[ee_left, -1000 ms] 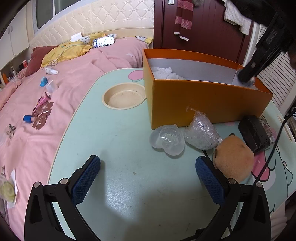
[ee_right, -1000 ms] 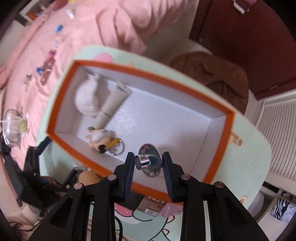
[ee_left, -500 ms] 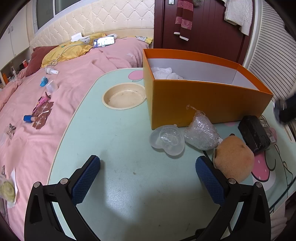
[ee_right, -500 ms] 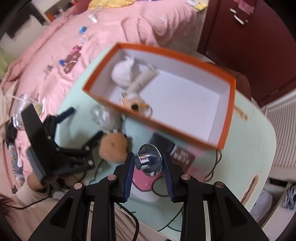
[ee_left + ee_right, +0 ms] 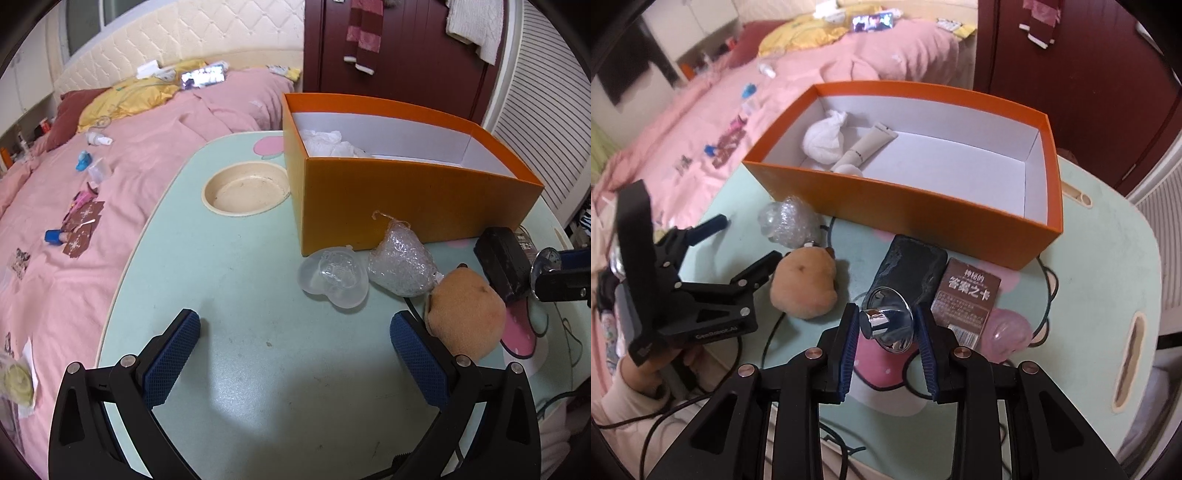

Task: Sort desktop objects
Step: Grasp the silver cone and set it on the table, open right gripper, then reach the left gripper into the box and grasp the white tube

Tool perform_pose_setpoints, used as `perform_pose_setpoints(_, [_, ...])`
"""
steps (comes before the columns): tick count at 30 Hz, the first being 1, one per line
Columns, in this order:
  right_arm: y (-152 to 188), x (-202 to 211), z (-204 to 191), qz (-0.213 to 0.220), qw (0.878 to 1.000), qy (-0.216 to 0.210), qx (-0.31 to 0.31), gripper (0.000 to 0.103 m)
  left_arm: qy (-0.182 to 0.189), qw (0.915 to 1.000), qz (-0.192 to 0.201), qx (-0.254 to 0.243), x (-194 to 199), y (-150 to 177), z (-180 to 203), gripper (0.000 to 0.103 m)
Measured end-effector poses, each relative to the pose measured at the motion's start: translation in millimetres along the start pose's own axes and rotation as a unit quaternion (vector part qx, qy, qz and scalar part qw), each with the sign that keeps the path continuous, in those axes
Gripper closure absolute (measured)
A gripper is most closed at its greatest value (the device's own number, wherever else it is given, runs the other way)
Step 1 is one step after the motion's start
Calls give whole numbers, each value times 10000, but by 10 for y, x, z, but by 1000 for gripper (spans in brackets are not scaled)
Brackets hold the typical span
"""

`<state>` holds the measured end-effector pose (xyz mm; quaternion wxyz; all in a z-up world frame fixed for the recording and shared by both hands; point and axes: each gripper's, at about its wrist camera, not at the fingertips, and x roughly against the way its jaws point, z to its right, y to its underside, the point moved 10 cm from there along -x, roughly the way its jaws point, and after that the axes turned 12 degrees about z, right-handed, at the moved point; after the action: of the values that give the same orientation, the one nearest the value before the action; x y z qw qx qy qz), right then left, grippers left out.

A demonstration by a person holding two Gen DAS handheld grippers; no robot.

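Sorting stood partly done, as far as I could judge. On the bench [image 5: 240,295] the orange box [image 5: 923,218] already held a white cloth bundle [image 5: 824,137] and a pale tube [image 5: 866,146], with most of its white floor bare at the end nearer my right side. Outside it, on the bench, lay the tan plush toy [image 5: 805,284], the black block [image 5: 908,267], the brown card box [image 5: 966,299], the crumpled bubble wrap [image 5: 400,264], the clear heart-shaped case [image 5: 334,275] and a pink translucent piece [image 5: 1006,332], so most of the loose things were left to go in. A cream bowl [image 5: 245,190] sat beside the box's short end; whether it belonged to the sorting I could not tell. My left gripper [image 5: 295,354] hung low over bare bench with its jaws spread wide and nothing between them, the plush toy just beside its right-hand finger. My right gripper [image 5: 886,328] had its jaws closed on the chrome knob [image 5: 884,325], held above the bench in front of the box's long wall, over the black block. The knob's short stem pointed back toward my camera and slightly left, and its flared round flange faced away toward the box, so its axis ran roughly along my fingers, with the pads pinching the flange's rim from either side.
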<state>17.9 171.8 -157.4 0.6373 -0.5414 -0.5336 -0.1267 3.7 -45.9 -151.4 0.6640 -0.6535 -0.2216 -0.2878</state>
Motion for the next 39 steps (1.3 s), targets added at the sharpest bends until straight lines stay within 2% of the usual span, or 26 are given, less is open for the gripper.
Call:
perform_pose_setpoints(3, [71, 35, 35, 306, 9994, -27, -163, 65, 166, 9990, 252, 320, 145, -167, -63, 0])
perform_pose_setpoints(5, [165, 7, 62, 392, 9989, -29, -272, 65, 224, 9979, 503, 354, 276, -362, -86, 0])
perform_pose_setpoints(9, [282, -64, 95, 591, 9976, 113, -353, 65, 265, 9975, 595, -291, 325, -777, 30, 0])
perform_pose_setpoints(12, [308, -85, 104, 832, 9957, 276, -289, 64, 586, 9944, 483, -729, 283, -1041, 235, 4])
perform_pose_setpoints(14, [299, -75, 99, 1008, 9941, 329, -216, 64, 969, 9911, 174, -897, 170, -1148, 406, 17])
perform_pose_setpoints(17, [292, -31, 97, 1306, 9908, 255, -258, 64, 1357, 9837, -451, -1092, -41, -1161, 612, 23])
perform_pose_setpoints(18, [287, -8, 98, 1415, 9893, 225, -279, 64, 1476, 9801, -643, -1162, -110, -1152, 675, 25])
perform_pose_setpoints(19, [281, 16, 100, 1524, 9877, 194, -302, 64, 1575, 9763, -856, -1212, -186, -1135, 724, 33])
perform_pose_setpoints(20, [270, 42, 107, 1631, 9859, 154, -337, 61, 1674, 9719, -1069, -1262, -259, -1119, 771, 46])
perform_pose_setpoints(21, [259, 69, 114, 1737, 9840, 114, -372, 55, 1767, 9671, -1308, -1283, -333, -1097, 813, 51])
perform_pose_setpoints(22, [248, 95, 122, 1836, 9821, 78, -407, 52, 1847, 9616, -1616, -1232, -410, -1060, 843, 56])
perform_pose_setpoints(23, [240, 113, 138, 1889, 9810, 61, -447, 52, 1883, 9569, -1875, -1172, -482, -1036, 860, 56])
perform_pose_setpoints(25, [228, 148, 172, 1965, 9791, 26, -530, 52, 1730, 9564, -2113, -1034, -600, -1047, 841, 56])
perform_pose_setpoints(29, [222, 189, 231, 2014, 9770, -77, -697, 52, 1334, 9615, -2120, -1131, -753, -1094, 874, 56])
perform_pose_setpoints(32, [240, 202, 256, 1998, 9764, -153, -803, 52, 968, 9623, -2087, -1451, -889, -1079, 926, 56])
perform_pose_setpoints(34, [254, 234, 258, 2017, 9753, -246, -862, 52, 576, 9590, -2130, -1780, -977, -1026, 915, 56])
perform_pose_setpoints(36, [273, 278, 238, 2030, 9751, -288, -849, 51, 338, 9522, -2253, -2032, -1062, -939, 909, 56])
perform_pose_setpoints(37, [276, 290, 231, 2046, 9748, -297, -837, 51, 329, 9488, -2386, -2043, -1107, -869, 908, 54])
perform_pose_setpoints(39, [282, 315, 218, 2076, 9743, -320, -820, 51, 374, 9504, -2445, -1889, -1127, -885, 862, 54])
